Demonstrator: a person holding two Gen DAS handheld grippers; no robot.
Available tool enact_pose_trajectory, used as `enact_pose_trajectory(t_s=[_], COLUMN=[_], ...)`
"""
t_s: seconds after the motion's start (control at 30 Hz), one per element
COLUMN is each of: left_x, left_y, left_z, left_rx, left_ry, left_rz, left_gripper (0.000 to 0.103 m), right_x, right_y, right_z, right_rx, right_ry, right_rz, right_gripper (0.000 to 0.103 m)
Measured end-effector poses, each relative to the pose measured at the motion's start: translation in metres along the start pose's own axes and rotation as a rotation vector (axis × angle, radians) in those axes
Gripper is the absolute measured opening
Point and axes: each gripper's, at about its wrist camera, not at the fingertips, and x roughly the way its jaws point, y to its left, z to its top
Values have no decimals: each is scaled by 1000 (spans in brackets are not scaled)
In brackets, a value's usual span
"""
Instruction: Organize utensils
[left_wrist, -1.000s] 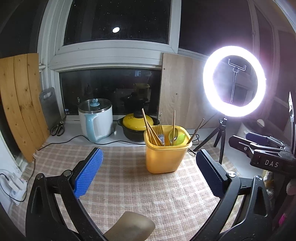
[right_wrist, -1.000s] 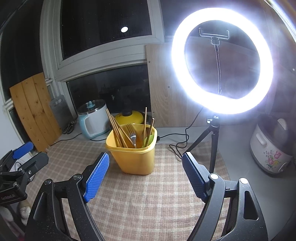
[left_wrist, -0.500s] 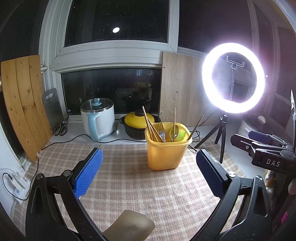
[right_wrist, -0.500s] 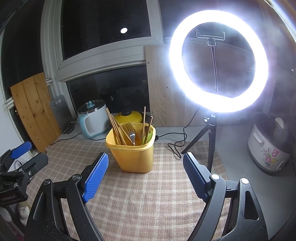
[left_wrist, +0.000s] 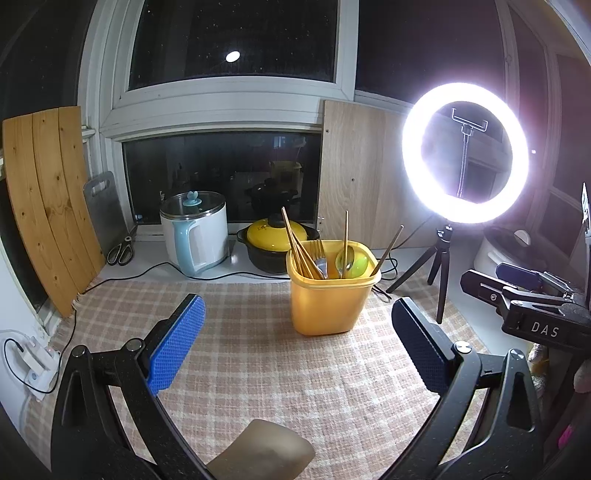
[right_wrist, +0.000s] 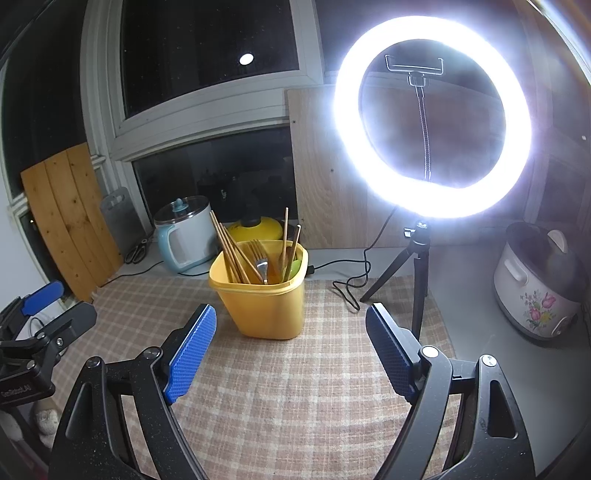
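A yellow plastic holder (left_wrist: 330, 295) stands on the checked cloth (left_wrist: 258, 362); it also shows in the right wrist view (right_wrist: 264, 299). It holds wooden chopsticks (left_wrist: 295, 243), a metal fork (left_wrist: 320, 258), a green spoon (left_wrist: 352, 260) and more sticks. My left gripper (left_wrist: 297, 339) is open and empty, a little in front of the holder. My right gripper (right_wrist: 291, 347) is open and empty, also just in front of it. Each gripper shows at the edge of the other's view.
A lit ring light on a tripod (right_wrist: 421, 258) stands right of the holder, its cable (right_wrist: 347, 284) trailing on the cloth. A white-blue kettle (left_wrist: 195, 236), a yellow-lidded pot (left_wrist: 273, 243) and scissors (left_wrist: 120, 251) sit behind. A flowered rice cooker (right_wrist: 539, 288) is far right.
Both grippers have drawn back slightly from the holder, which looks a little smaller and farther. Both stay open and empty.
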Motion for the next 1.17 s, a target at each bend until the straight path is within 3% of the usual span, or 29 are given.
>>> enact_pose_trajectory(t_s=[1.17], left_x=[-1], left_y=[-2], left_z=[-8], left_rx=[-2], left_ry=[17], left_rz=[40], left_gripper=[103], right_x=[-7], right_y=[-4], right_z=[-11], right_rx=[5], right_ry=[3], right_rz=[-5], right_gripper=[83])
